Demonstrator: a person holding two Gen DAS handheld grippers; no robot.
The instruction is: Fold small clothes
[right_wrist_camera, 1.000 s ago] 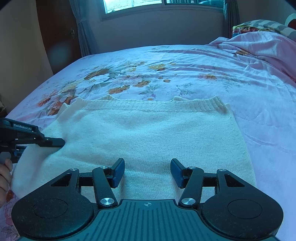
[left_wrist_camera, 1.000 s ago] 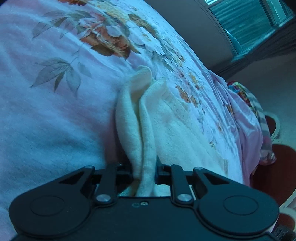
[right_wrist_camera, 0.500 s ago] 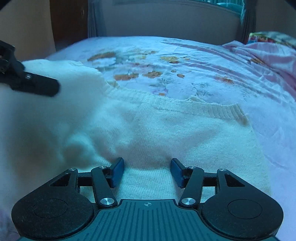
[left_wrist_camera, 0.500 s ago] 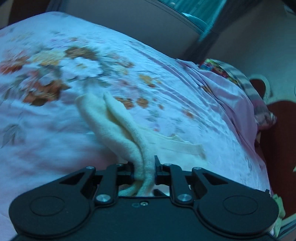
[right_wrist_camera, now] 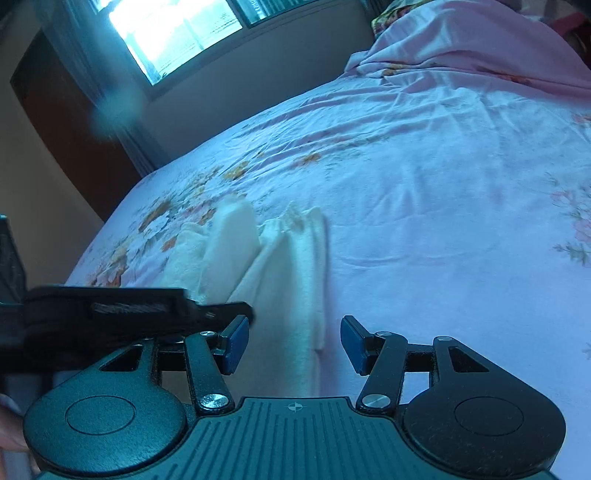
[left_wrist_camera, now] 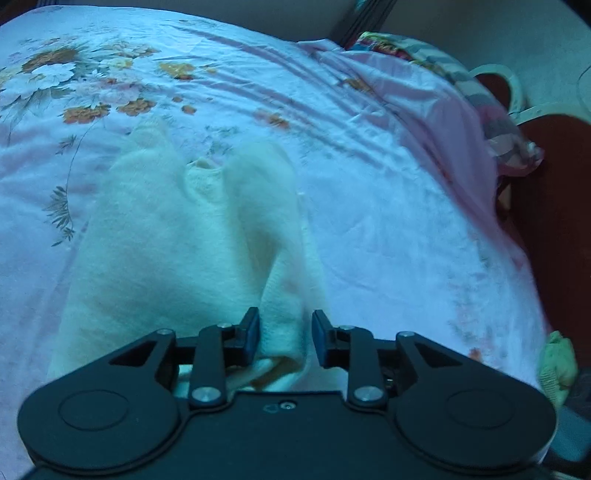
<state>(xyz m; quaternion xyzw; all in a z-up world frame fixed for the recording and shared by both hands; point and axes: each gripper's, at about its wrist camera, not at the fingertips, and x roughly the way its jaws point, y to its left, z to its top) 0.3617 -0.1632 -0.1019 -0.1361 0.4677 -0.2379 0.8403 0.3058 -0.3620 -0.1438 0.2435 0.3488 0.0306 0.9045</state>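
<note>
A small cream knitted sweater lies folded lengthwise on the pink floral bedsheet. My left gripper is open, its jaws apart on either side of the sweater's near edge, which lies loose between them. In the right wrist view the sweater shows as a narrow folded strip. My right gripper is open and empty just above the strip's near end. The left gripper's finger crosses that view from the left, close to my right gripper.
A bunched pink cover and a colourful pillow lie at the bed's far end. A window and dark door are beyond the bed. The bed edge drops off to the right in the left wrist view.
My left gripper carried the sweater's side across to the right over the body, then opened and let it go. The right gripper swung and tilted, staying open.
</note>
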